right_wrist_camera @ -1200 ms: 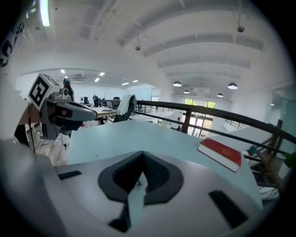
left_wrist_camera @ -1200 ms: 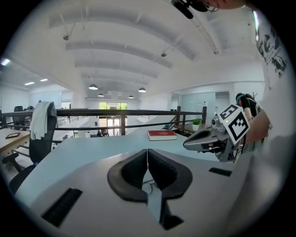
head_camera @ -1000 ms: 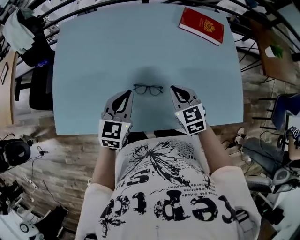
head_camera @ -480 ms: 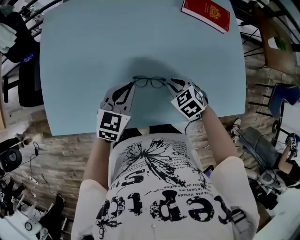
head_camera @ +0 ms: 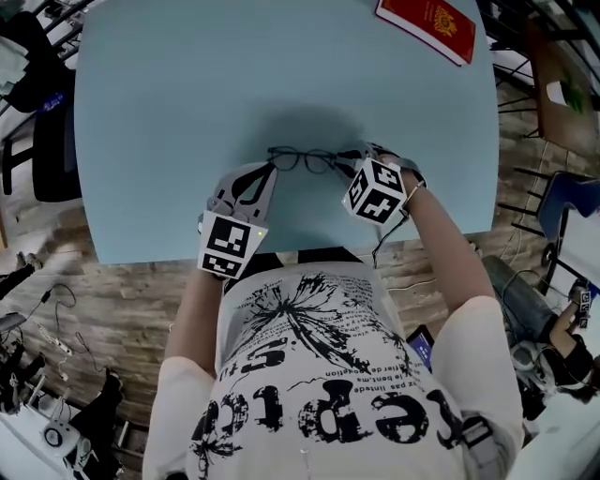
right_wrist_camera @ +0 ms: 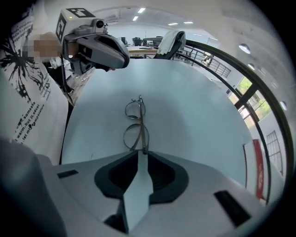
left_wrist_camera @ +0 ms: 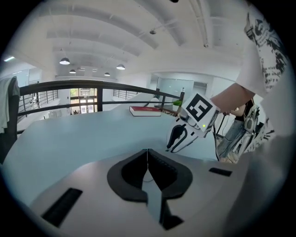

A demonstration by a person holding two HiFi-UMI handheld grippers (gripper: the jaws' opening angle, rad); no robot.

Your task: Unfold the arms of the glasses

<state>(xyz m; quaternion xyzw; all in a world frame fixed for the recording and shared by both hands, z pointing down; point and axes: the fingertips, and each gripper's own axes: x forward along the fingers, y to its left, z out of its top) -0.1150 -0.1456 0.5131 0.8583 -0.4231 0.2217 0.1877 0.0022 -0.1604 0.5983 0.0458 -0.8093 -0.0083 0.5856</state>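
Left gripper: jaws pressed together at the glasses' left end, apparently pinching a thin wire of the frame.
Glasses: flat on the blue table, arms folded along the frame.
Right gripper: jaws narrowed onto the glasses' right end.
Red book: well beyond the glasses, to their right.
Change: both grippers, short of the glasses a second ago, have closed in on the ends.
Meaning: grip looks made; unfolding not yet begun.
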